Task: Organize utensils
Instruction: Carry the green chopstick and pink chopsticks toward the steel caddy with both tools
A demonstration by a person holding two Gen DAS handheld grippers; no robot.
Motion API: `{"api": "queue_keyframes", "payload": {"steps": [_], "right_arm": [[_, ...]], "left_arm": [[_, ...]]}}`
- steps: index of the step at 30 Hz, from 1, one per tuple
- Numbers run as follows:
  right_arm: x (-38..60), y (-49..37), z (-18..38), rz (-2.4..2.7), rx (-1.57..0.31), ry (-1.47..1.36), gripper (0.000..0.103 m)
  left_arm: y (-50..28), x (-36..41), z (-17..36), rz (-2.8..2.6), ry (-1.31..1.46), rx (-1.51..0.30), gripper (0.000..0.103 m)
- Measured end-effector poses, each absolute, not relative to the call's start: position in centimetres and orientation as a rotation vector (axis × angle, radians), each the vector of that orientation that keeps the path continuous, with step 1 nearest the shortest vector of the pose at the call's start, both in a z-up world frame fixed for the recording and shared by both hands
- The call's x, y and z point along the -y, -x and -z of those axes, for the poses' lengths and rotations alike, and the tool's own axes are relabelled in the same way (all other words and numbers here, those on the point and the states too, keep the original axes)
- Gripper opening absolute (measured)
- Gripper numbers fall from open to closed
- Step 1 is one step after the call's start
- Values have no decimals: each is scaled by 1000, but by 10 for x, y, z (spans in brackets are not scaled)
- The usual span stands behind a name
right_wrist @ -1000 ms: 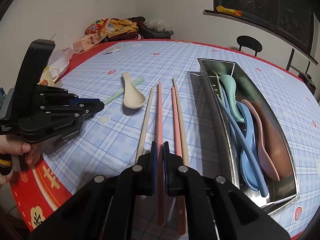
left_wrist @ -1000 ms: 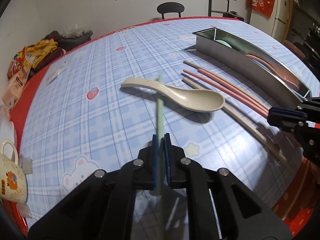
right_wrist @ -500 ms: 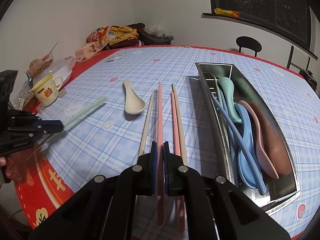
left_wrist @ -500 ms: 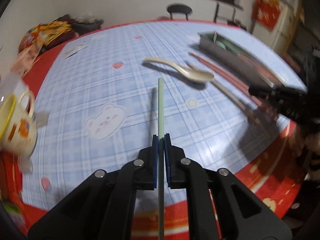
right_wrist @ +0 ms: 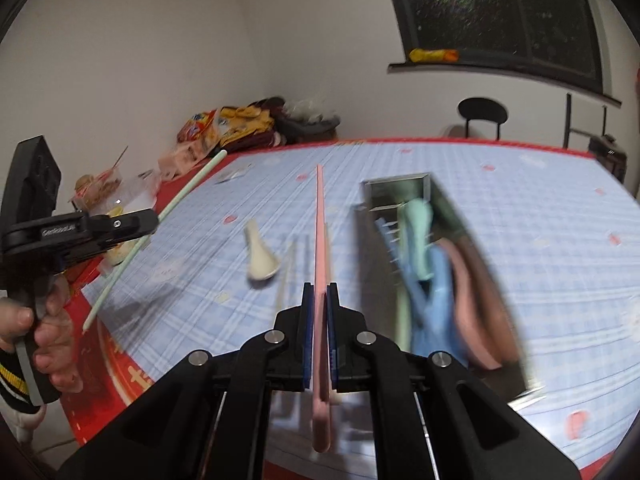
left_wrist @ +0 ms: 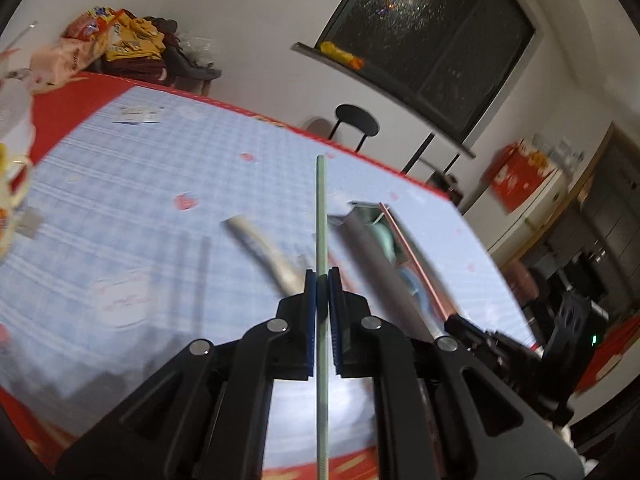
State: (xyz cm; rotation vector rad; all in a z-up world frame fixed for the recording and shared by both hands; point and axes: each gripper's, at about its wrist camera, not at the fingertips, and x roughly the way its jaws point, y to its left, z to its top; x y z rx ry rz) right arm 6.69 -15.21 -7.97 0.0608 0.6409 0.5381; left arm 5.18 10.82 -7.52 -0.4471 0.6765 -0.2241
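Both chopsticks now lifted clear of worktop (right_wrist: 520,208); a second ago pink one lay flat. Left gripper (left_wrist: 322,280) jaws clamp green chopstick (left_wrist: 321,208); right gripper (right_wrist: 319,296) jaws clamp pink chopstick (right_wrist: 320,220). Each long axis points forward-up, tray (right_wrist: 448,196) ahead. Likely transfer underway.

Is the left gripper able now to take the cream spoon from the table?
Probably not: the left gripper is already shut on the green chopstick, so it must release that first. The cream spoon itself lies uncovered.

Pink chopstick (right_wrist: 320,240), blue-plaid tablecloth (right_wrist: 520,208)
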Motion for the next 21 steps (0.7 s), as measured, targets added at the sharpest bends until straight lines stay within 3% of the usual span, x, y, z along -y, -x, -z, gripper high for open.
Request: {"api": "queue_keyframes", "payload": {"steps": [9,21], "right_arm": [[211,-92,78,-428,-651,-90,7],[220,-119,95,-427,-681,-118,7]], "left_arm": [[-95,-39,77,304,544,-671,10],[-161,16,103,298,782,-739,10]]}}
